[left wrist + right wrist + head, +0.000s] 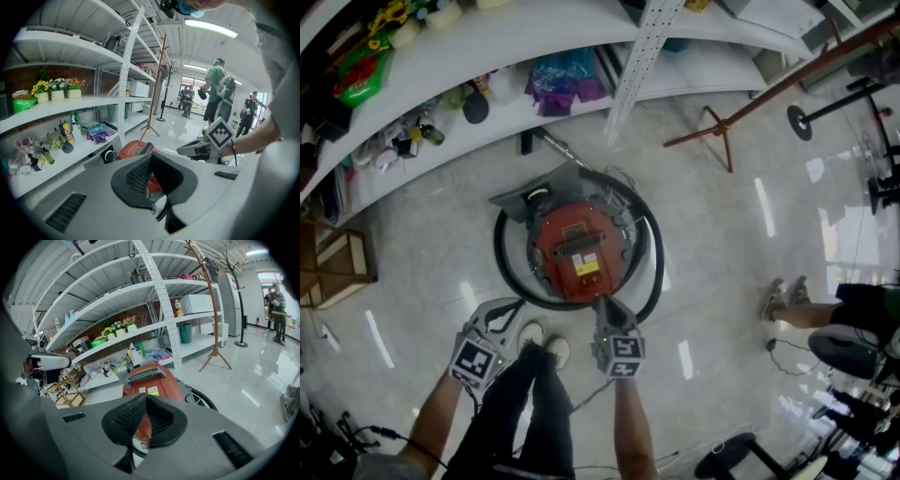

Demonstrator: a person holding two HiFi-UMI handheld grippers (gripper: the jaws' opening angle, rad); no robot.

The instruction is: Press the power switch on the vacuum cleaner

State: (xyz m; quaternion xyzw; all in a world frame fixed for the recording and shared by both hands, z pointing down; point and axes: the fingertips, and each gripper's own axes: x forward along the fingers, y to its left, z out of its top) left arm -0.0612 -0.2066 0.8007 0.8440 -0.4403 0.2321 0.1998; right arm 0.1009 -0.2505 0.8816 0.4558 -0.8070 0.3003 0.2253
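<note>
The red vacuum cleaner [579, 246] stands on the floor with its black hose [502, 258] coiled round it. My right gripper [603, 304] is shut, and its tip is at the vacuum's near edge. In the right gripper view the shut gripper [146, 425] hangs just over the red body [152, 380], with a pale round part [140, 445] showing beneath it. My left gripper [516, 304] is shut and empty, held left of the vacuum and off it. The left gripper view shows the left gripper [151, 180], the vacuum [135, 150] beyond it, and the right gripper [202, 147].
White shelves [534, 37] with bottles and bags run behind the vacuum. A brown coat stand [722, 127] rises at the right, a wooden frame [333, 267] sits at the left. My shoes [546, 349] are just behind the vacuum. Another person's legs [811, 314] are at the right.
</note>
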